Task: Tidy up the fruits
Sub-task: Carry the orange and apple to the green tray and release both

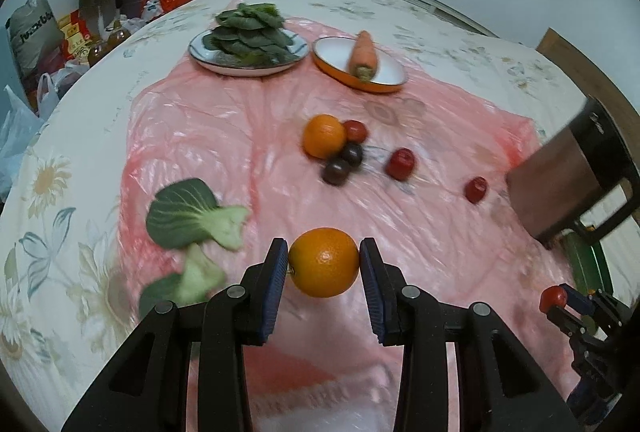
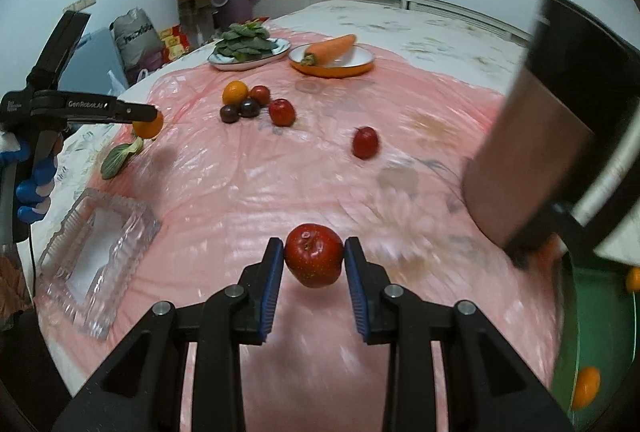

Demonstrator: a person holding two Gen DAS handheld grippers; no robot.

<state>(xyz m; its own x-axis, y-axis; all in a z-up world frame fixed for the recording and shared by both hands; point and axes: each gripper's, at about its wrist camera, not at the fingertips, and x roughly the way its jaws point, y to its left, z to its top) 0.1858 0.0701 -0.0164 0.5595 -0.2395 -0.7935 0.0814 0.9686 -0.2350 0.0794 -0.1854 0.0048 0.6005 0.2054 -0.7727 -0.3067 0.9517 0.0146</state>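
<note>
Left claw point(image 1: 324, 264) clenched on an orange point(image 1: 324, 262), blue pads pressing its two sides, the fruit lifted clear of the pink plastic sheet point(image 1: 256, 135). Right claw point(image 2: 314, 259) likewise clenched on a red apple point(image 2: 314, 259), held off the sheet.

Taking the clear glass tray point(image 2: 96, 256) as landmark: in the right wrist view it lies empty at the sheet's near left edge, well left of the held apple, with the left claw's orange above and beyond it. A bok choy leaf point(image 2: 118, 159) lies just beyond the tray. Farther beyond it sits a cluster of fruit: a second orange point(image 2: 235, 91), two dark plums point(image 2: 239, 110) and a red fruit point(image 2: 260, 93) touching, with another apple point(image 2: 282, 111) just beside them and one more point(image 2: 365, 142) apart to the right. Farthest from the tray stand a plate of greens point(image 2: 280, 55) and an orange-rimmed dish point(image 2: 340, 71) carrying a carrot point(image 2: 332, 47).

Judged step: carrying both fruits to a container, probably the tray, though a green bin at the right edge already holds oranges. To do it well, keep each grip steady during travel, lower until the fruit rests before releasing, and bring the claws in one after the other to avoid collision.
</note>
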